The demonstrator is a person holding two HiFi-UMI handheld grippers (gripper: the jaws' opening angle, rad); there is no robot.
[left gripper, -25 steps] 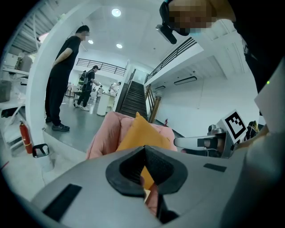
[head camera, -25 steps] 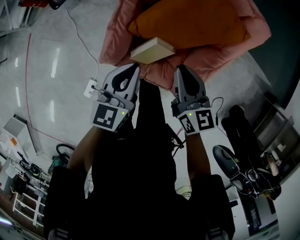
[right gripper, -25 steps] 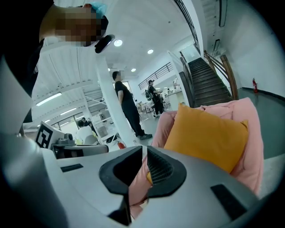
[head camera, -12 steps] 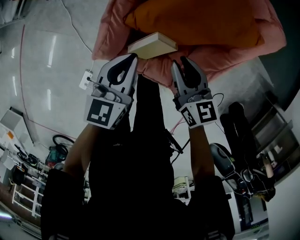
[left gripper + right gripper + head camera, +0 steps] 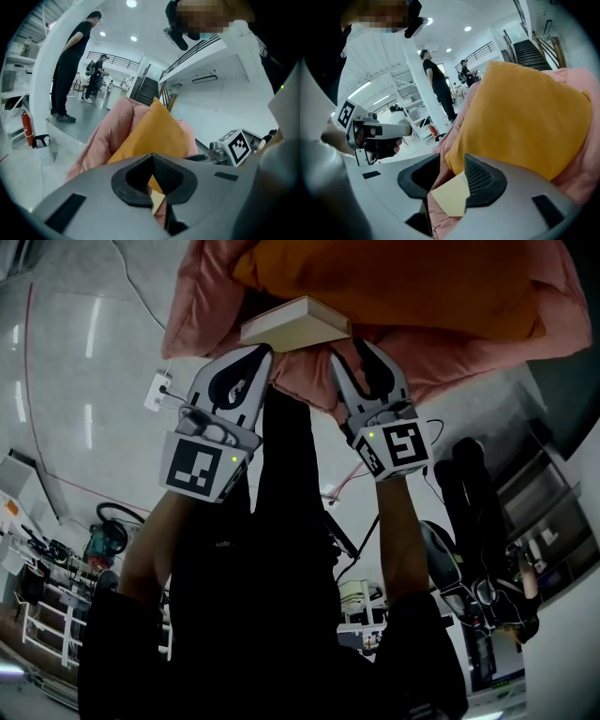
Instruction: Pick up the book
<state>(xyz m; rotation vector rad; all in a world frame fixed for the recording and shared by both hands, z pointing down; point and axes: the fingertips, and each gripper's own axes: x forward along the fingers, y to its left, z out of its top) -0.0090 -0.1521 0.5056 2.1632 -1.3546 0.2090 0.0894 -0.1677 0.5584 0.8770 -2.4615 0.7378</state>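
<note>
The book (image 5: 295, 322), cream with a pale cover, lies on a pink cushion (image 5: 202, 306) at the near edge of an orange pillow (image 5: 394, 287). My left gripper (image 5: 260, 354) is just below the book's left end, its jaws shut and empty; its own view shows the tips meeting (image 5: 151, 157) in front of the pillow (image 5: 152, 133). My right gripper (image 5: 349, 351) sits below the book's right end. Its jaws have just been opening and stand apart (image 5: 452, 161); the book's corner (image 5: 451, 194) shows in the gap just beyond the tips, with the pads off it.
Grey floor lies left of the cushion, with a white power strip (image 5: 157, 390) and its cable. Dark shoes and gear (image 5: 464, 488) lie at the right. A person (image 5: 70, 70) stands by a white column in the left gripper view.
Both grippers have come closer to the book on the cushion, and the right gripper's jaws have gone from shut to apart. The left jaws stay together.
</note>
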